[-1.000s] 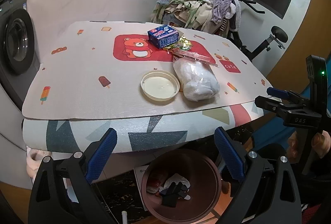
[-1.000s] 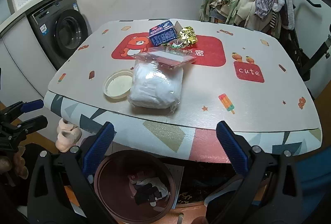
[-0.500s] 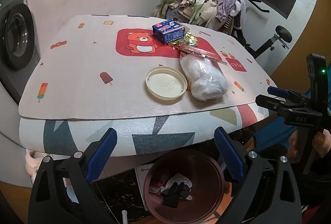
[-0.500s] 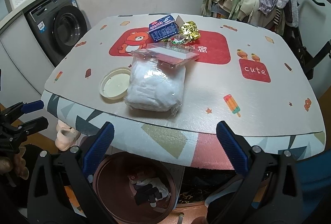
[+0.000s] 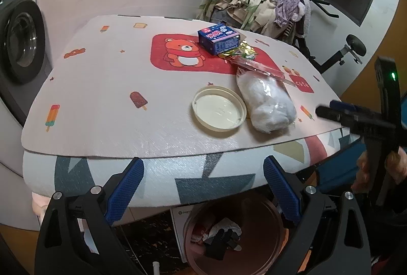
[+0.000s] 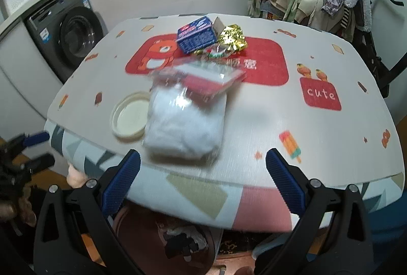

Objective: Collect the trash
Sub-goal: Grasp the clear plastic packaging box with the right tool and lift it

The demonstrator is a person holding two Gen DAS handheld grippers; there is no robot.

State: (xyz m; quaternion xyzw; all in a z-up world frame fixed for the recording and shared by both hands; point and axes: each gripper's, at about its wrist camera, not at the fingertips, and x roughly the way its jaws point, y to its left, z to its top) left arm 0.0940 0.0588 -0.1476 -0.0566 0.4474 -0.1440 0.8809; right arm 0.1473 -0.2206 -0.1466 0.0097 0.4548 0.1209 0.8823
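Two hand-held grippers hung at the near edge of a table (image 5: 101, 97) covered by a cartoon-print mat, both with jaws wide apart and holding nothing. The trash lay in a cluster on the mat: a clear bag of white stuffing (image 6: 185, 125) nearest, a round cream lid (image 6: 129, 118) touching its left side, and farther back a blue carton (image 6: 197, 34) beside a gold foil wrapper (image 6: 232, 37). From the right gripper (image 6: 203, 182), the bag sat straight ahead and slightly left, its long axis running from near to far. From the left gripper (image 5: 203, 186), the bag lay ahead to the right. The right one seemed nearer. A brown bin (image 5: 254, 237) stood under the table, below both grippers.
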